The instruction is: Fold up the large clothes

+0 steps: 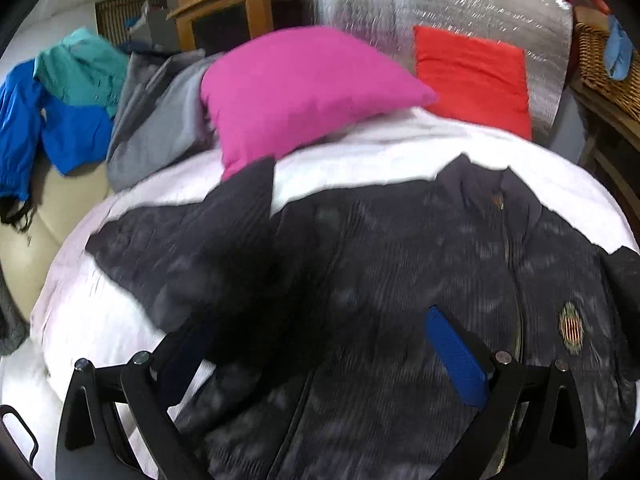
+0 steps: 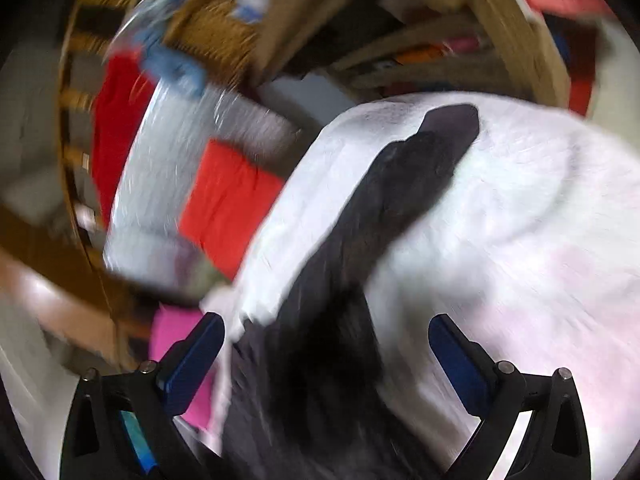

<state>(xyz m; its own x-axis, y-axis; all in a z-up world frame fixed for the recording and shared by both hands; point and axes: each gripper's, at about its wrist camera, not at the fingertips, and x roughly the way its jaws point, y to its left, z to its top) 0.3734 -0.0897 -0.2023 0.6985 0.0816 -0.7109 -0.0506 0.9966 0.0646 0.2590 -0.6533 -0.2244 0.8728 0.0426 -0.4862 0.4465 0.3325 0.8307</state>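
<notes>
A dark quilted jacket (image 1: 400, 264) lies front up on a white cover (image 1: 360, 156), zipped, with a round badge (image 1: 571, 328) on its chest and one sleeve (image 1: 188, 236) stretched to the left. My left gripper (image 1: 316, 344) is open just above the jacket's lower body, its blue pads wide apart. In the blurred right wrist view, my right gripper (image 2: 326, 350) is open over the jacket's other sleeve (image 2: 384, 208), which runs away across the white cover (image 2: 520, 220). Nothing is held.
A pink cushion (image 1: 304, 92) and a red cushion (image 1: 476, 76) lean at the back against a silver padded panel (image 1: 440, 4). Blue, teal and grey clothes (image 1: 80, 100) are piled at the left. A wicker basket (image 1: 608, 64) and wooden furniture stand at the right.
</notes>
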